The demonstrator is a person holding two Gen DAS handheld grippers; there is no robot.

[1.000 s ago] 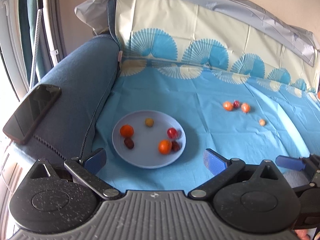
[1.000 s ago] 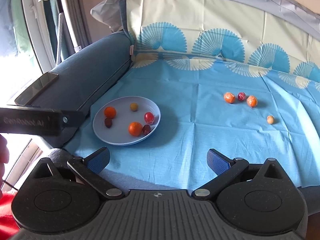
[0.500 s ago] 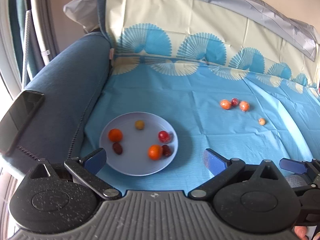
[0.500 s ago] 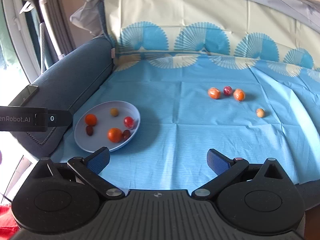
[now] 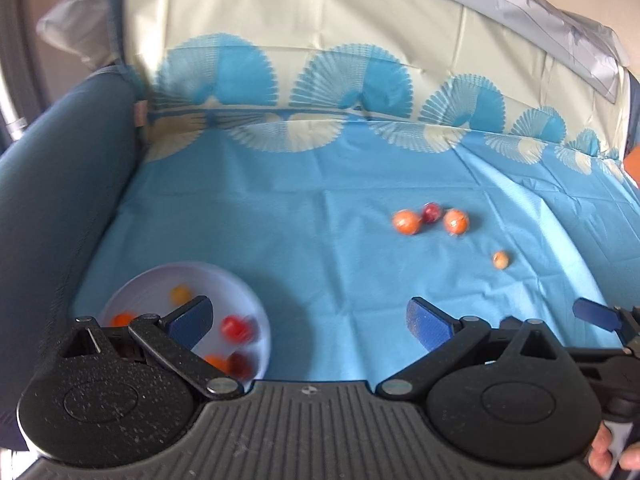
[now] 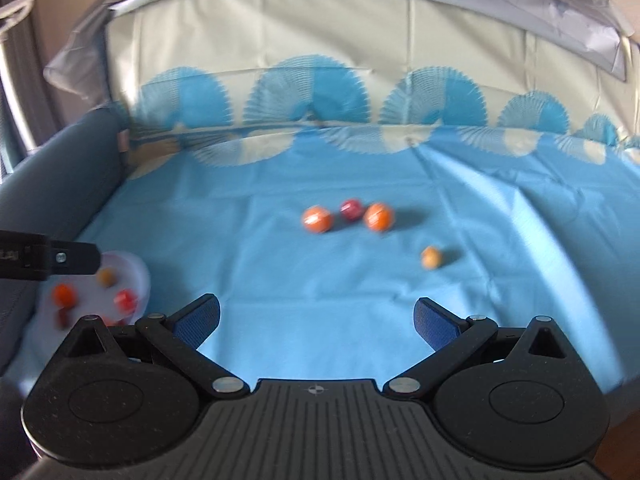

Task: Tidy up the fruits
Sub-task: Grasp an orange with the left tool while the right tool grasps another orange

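Observation:
A pale plate (image 5: 160, 280) (image 6: 138, 270) with several small fruits lies at the lower left of the blue cloth. Out on the cloth sit two orange fruits (image 5: 406, 222) (image 5: 455, 221), a dark red one (image 5: 431, 213) between them, and a small tan one (image 5: 500, 259). In the right wrist view the same group shows: an orange fruit (image 6: 317, 219), the red one (image 6: 351, 210), the tan one (image 6: 431, 257). My left gripper (image 5: 310, 318) is open, its left finger over the plate. My right gripper (image 6: 316, 318) is open above bare cloth, short of the loose fruits.
A dark blue sofa armrest (image 5: 52, 184) rises on the left. The fan-patterned cloth runs up the backrest (image 5: 320, 72). The other gripper's finger (image 5: 596, 316) pokes in at the lower right, with a person's fingers (image 5: 612, 452) below it. An orange object (image 5: 632, 164) sits at the right edge.
Both views have swung right and moved forward: the plate has slid to the lower left and the loose fruits now sit nearer the centre. Both grippers stay open.

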